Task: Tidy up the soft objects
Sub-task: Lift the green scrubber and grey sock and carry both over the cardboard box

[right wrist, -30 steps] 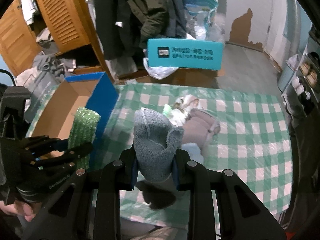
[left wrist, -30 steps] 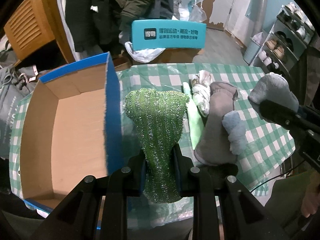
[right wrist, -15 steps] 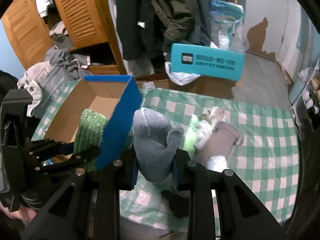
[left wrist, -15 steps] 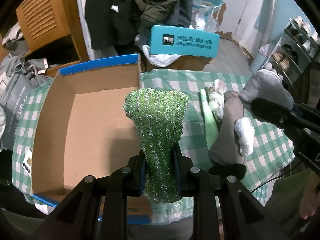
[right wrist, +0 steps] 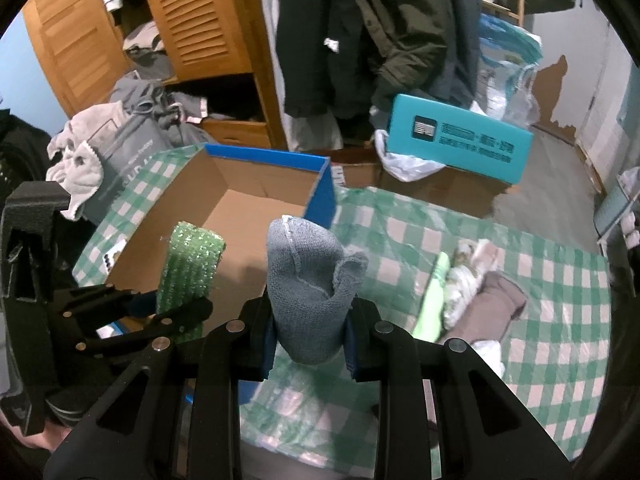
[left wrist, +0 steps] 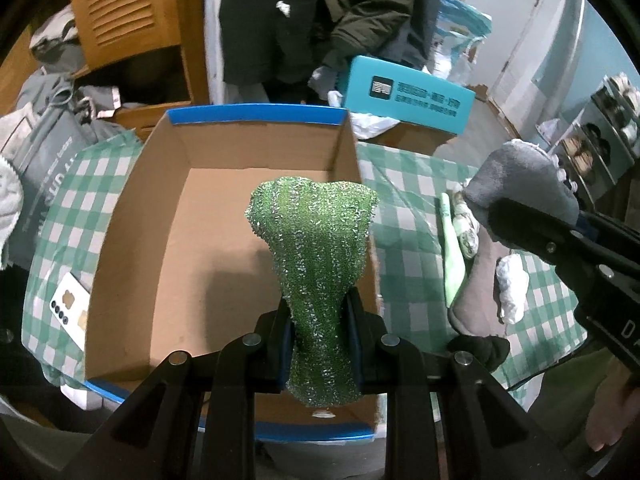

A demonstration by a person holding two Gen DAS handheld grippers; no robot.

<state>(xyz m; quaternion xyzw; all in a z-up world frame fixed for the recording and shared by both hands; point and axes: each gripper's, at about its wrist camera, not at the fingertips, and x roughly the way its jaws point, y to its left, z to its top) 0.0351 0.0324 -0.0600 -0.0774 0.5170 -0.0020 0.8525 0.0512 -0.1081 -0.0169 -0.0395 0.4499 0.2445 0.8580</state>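
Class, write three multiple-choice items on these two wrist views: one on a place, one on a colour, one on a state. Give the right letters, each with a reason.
1. Where does the phone lie?
A. inside the box
B. on the checked cloth beside the box
C. on the teal carton

2. What colour is the rim of the cardboard box?
A. red
B. yellow
C. blue

3. What is the left gripper doing?
A. gripping a green scrubber
B. hanging open and empty
C. gripping a grey cloth

Key: 1 B, it rests on the checked cloth left of the box wall. 2 C, a blue band runs along the top edge. 3 A, the green scrubber is pinched between its fingers; the right gripper has the grey cloth.
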